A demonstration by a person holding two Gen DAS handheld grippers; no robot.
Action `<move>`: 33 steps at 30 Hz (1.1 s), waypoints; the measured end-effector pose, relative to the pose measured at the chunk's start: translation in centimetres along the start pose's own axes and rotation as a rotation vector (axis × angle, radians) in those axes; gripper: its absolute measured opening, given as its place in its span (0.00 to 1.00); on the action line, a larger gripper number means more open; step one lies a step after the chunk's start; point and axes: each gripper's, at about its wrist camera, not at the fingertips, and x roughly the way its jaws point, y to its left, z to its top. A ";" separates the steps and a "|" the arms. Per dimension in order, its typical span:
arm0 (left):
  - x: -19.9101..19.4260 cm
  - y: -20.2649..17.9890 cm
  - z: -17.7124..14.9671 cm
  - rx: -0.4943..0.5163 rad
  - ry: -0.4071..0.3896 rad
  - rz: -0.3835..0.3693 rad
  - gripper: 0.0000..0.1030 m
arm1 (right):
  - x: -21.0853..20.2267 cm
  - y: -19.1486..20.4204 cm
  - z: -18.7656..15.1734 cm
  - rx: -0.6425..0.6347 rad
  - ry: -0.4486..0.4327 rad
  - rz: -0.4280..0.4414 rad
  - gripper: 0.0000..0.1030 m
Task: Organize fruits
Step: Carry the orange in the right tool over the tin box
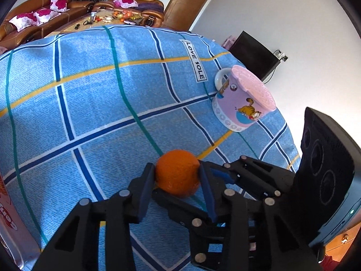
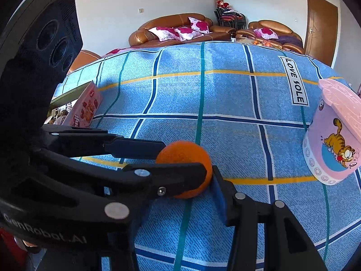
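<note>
Round orange fruit (image 1: 178,176) pinched over blue checked cloth (image 1: 90,101).
Clamped narrowly by left gripper (image 1: 177,172) and right gripper (image 2: 189,180), crossing; pink cartoon mug (image 1: 243,99) well apart.

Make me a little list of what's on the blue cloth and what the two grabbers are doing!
fruit: one orange
left gripper: shut on the orange, a pad on each side
right gripper: one pad against the orange, other finger hidden
mug: pink cartoon-cat mug, lidded, upright, apart from the orange
box: pink snack box at the cloth's left edge
surface: blue checked cloth
</note>
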 end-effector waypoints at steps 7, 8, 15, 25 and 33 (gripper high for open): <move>-2.2 -0.1 -1.3 0.012 -0.047 0.047 0.41 | -0.5 1.0 -0.1 -0.019 -0.027 0.001 0.47; -2.7 0.1 -1.5 0.003 -0.052 0.051 0.41 | -0.6 1.4 -0.2 -0.027 -0.035 0.002 0.47; -8.0 1.3 -3.3 -0.020 -0.134 0.121 0.41 | -1.8 5.8 0.5 -0.076 -0.078 0.054 0.47; -14.8 5.4 -5.4 -0.080 -0.235 0.206 0.41 | -2.3 14.4 2.9 -0.176 -0.139 0.124 0.47; -17.5 8.0 -7.0 -0.118 -0.272 0.257 0.41 | -1.8 19.4 3.6 -0.225 -0.147 0.183 0.47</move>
